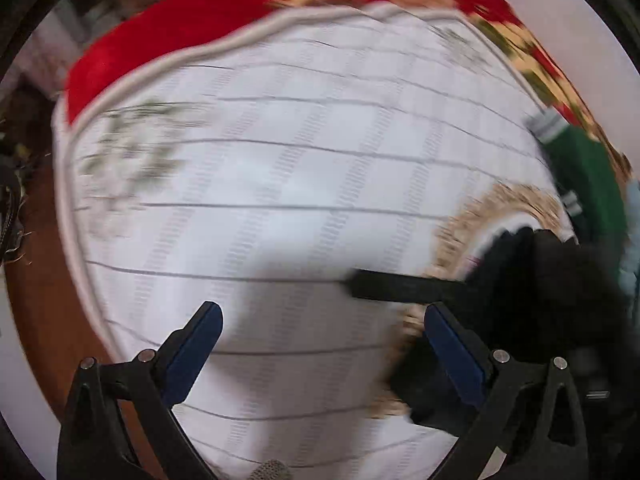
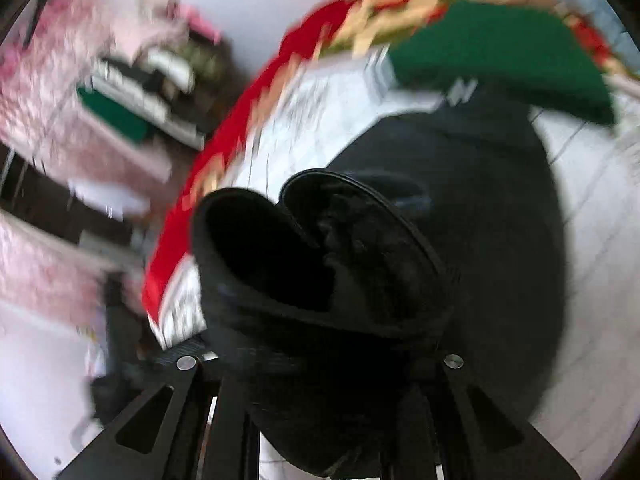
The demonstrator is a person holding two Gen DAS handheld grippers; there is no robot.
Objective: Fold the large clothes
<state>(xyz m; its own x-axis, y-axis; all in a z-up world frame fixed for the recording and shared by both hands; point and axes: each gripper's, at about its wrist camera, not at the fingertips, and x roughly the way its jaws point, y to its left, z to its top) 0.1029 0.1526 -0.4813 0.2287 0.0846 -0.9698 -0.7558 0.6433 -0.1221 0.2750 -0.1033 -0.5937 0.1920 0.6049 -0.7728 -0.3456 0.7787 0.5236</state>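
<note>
My left gripper is open and empty, its blue-padded fingers hovering over a white checked bed sheet. A black garment lies at the right edge of that view, beside the right finger. In the right wrist view the same black garment is bunched up right in front of the camera and hides my right gripper's fingertips; the arms converge into the cloth. The rest of the garment spreads over the sheet. Both views are motion-blurred.
A folded green garment with white stripes lies at the far right of the bed, also in the right wrist view. A red patterned blanket borders the sheet. Cluttered shelves and pink floral fabric stand off the bed's left side.
</note>
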